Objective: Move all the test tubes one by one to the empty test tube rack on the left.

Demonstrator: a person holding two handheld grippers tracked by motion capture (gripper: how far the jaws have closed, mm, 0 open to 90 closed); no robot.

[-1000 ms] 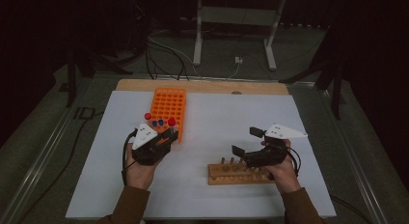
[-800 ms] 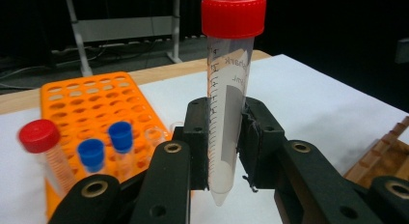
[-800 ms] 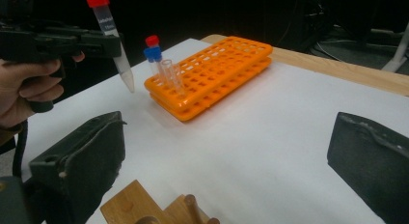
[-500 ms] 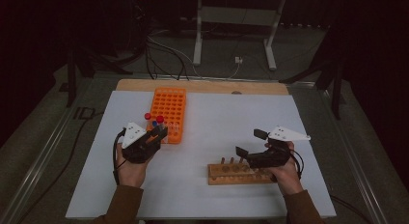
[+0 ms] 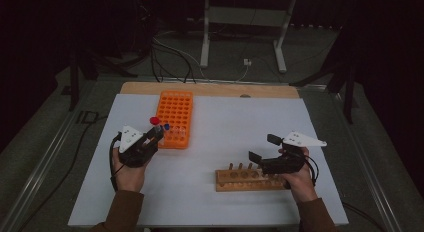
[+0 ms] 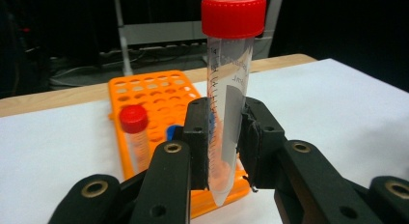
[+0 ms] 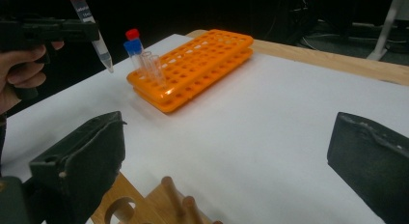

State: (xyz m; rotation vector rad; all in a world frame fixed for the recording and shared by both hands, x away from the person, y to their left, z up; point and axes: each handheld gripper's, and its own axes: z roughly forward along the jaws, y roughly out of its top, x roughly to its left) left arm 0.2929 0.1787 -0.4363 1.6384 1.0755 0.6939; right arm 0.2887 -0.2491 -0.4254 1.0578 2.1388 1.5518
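Left claw (image 6: 224, 151): clamped on a clear plastic tube (image 6: 227, 113) with a red screw cap (image 6: 233, 14). Both black jaws press against the tube's lower half. The tube stands upright between them, with its pointed tip below the jaws and its cap well above them. Printed graduation marks run down the tube wall. In the high view the left claw (image 5: 156, 134) sits over the white bench (image 5: 235, 117) just beside the near left corner of the orange rack (image 5: 176, 112), with the red cap (image 5: 155, 120) on top. In the right gripper view the tube (image 7: 94, 33) hangs clear of the bench, to the side of the rack and not touching it.

Orange rack (image 6: 154, 96): a flat tray of round holes, lying on the bench left of centre. Its near end carries a second tube with a red cap (image 6: 133, 119) and one with a blue cap (image 7: 131, 48); both stand in holes. The other holes in sight are unfilled.

Right claw (image 5: 263, 148): jaws wide apart, with nothing between them. It is held just above the wooden block (image 5: 250, 179), which lies on the bench on the near right side. The block has round holes and upright pegs (image 7: 173, 192) along its length. In the right gripper view, the two jaws stand at the left and right edges, with bare white bench between them.

Hands: a left hand (image 5: 129, 174) and a right hand (image 5: 300, 179) grip the tools from the near edge.
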